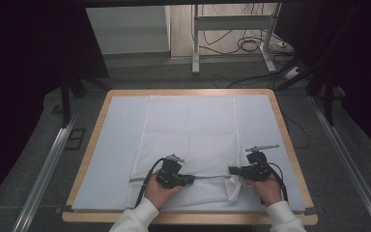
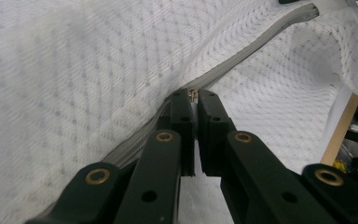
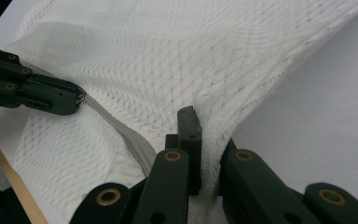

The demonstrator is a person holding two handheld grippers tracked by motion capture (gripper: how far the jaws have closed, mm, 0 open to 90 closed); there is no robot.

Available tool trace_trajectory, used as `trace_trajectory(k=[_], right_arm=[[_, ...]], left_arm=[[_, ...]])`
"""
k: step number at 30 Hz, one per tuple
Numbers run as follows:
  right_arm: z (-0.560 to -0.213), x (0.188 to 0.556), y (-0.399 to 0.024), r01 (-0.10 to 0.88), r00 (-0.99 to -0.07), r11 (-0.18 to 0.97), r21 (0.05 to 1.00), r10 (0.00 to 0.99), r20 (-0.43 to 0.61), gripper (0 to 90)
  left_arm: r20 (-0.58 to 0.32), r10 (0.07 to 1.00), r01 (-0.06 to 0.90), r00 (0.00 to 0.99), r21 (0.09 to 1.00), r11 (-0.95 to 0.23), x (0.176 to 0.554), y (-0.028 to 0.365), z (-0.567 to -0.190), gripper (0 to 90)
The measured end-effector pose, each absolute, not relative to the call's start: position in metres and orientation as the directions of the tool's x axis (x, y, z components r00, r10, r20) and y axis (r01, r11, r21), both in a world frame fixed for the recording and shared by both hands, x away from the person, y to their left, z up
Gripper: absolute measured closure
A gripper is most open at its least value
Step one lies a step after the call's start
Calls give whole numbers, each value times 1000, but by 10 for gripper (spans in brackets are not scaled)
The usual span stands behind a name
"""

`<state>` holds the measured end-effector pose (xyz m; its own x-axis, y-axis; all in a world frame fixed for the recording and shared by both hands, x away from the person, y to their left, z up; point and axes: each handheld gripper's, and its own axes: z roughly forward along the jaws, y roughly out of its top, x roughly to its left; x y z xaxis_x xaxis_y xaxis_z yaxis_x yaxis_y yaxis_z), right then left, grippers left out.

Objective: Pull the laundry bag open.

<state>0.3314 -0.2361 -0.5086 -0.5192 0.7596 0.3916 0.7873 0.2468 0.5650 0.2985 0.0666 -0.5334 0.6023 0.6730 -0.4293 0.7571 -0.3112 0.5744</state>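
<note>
Grey carpeted floor, white metal desk frame with loose cables, dark surroundings.

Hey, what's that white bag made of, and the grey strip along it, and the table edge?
The white bag looks like soft mesh fabric, matte: its open patterned weave and folds show. The grey strip looks like woven zipper tape, with a small metal pull glinting between the left gripper jaws. The table edge looks like light wood, possibly laminate.
</note>
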Motion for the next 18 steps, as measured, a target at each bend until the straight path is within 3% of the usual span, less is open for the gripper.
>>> trace_trajectory(k=[18], right_arm=[[-508,331,-236,784,-522,252,568,762,383,883]], left_arm=[[-433,691,769,579,572,-285,295,85,-534,869]])
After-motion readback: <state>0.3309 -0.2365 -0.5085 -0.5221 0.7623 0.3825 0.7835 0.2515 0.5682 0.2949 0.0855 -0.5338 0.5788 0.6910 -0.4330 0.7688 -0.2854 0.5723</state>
